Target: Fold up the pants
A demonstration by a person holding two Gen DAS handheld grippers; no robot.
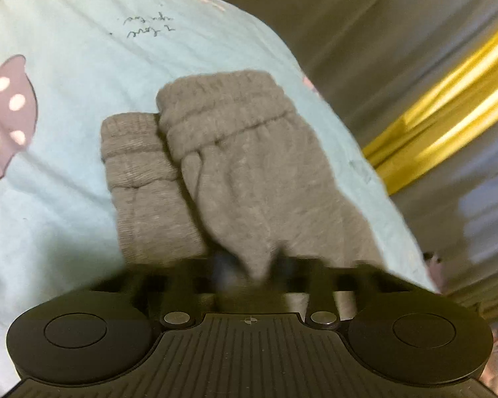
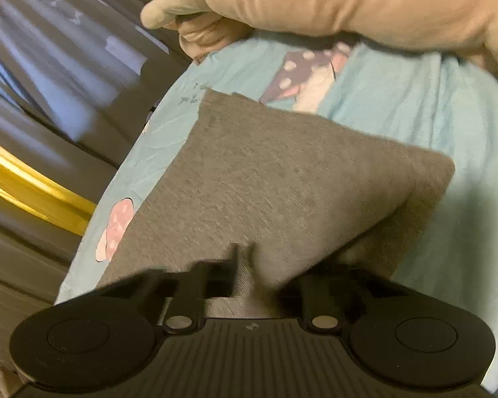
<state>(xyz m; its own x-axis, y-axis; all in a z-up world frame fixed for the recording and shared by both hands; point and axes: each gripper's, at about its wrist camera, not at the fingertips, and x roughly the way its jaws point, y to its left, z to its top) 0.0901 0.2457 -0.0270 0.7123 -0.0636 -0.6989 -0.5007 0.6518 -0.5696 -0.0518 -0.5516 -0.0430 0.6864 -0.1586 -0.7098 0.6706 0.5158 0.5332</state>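
Grey knit pants (image 1: pixel 235 165) lie on a pale blue sheet (image 1: pixel 66 199) printed with pink spotted shapes. From the left wrist view the two ribbed cuffs sit side by side at the far end, the right one overlapping the left, and the near end of the cloth runs down into the left gripper (image 1: pixel 249 272). Its tips are blurred and partly buried, but a fold of grey fabric is bunched between them, so it is pinching the pants.

From the right wrist view the pants (image 2: pixel 282 192) show as a flat grey panel with one corner pointing right, again on the blue sheet (image 2: pixel 448 116). The right gripper (image 2: pixel 252 265) has its tips pressed close with a ridge of grey cloth caught between them; the right tip is smeared and hard to make out.

A beige padded shape (image 2: pixel 332 0) crosses the top of that view, cut off by the frame. Yellow bands (image 1: pixel 448 116) and grey streaks beyond the sheet are too blurred to identify.
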